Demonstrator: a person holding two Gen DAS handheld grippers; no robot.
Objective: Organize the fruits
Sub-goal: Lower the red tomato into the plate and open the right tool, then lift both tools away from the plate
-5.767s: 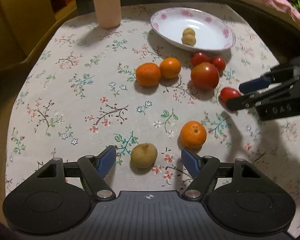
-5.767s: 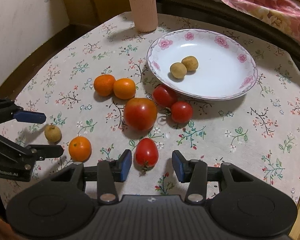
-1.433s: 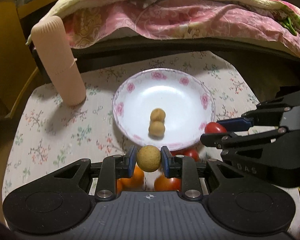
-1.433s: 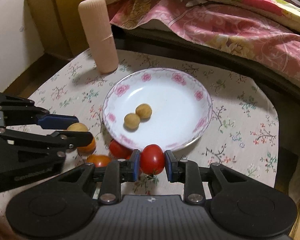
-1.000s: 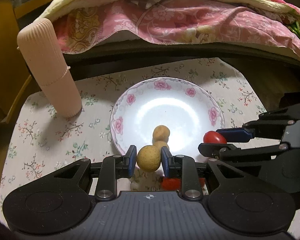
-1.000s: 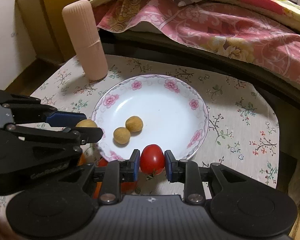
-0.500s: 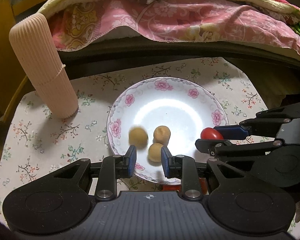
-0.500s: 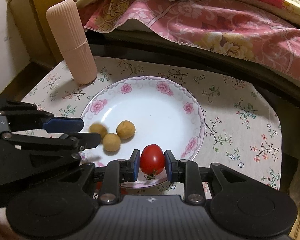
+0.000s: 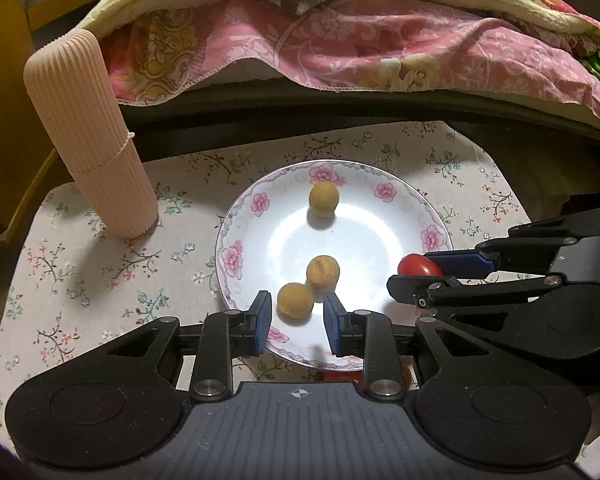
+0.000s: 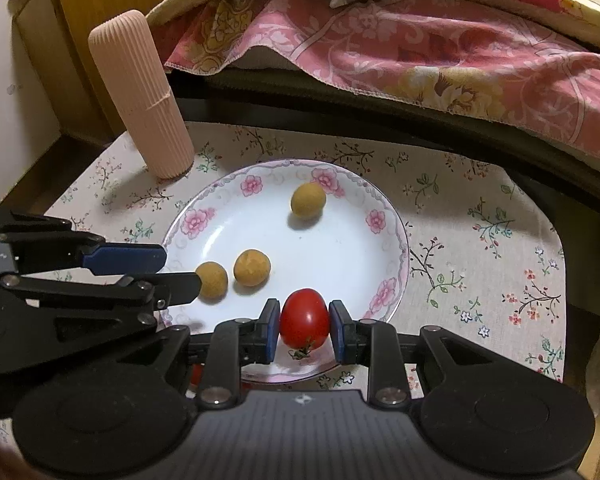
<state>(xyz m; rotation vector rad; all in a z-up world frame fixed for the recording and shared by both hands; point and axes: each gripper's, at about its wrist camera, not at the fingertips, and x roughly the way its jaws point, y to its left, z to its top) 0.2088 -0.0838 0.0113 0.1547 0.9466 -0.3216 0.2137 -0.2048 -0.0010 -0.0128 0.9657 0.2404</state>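
Tomato [image 10: 304,318] is pinched by the right gripper [image 10: 304,330] above the plate's [image 10: 388,236] near rim; release is judged next. Beside it, the left gripper [image 9: 296,322] is slightly spread, empty, having just been opening, three brown fruits [image 9: 323,274] on the plate.

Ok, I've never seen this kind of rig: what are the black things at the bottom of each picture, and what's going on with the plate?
They are hand-held two-finger grippers, one in each of a person's hands, each carrying a camera that looks along its fingers. In the left camera's picture, the left gripper hangs empty above the flowered plate; its jaws have just been opening. Three small tan fruits lie in the plate, one apart from the others. In the right camera's picture, the right gripper grips a cherry tomato over the plate. A ribbed pink cylinder stands behind on the floral tablecloth.
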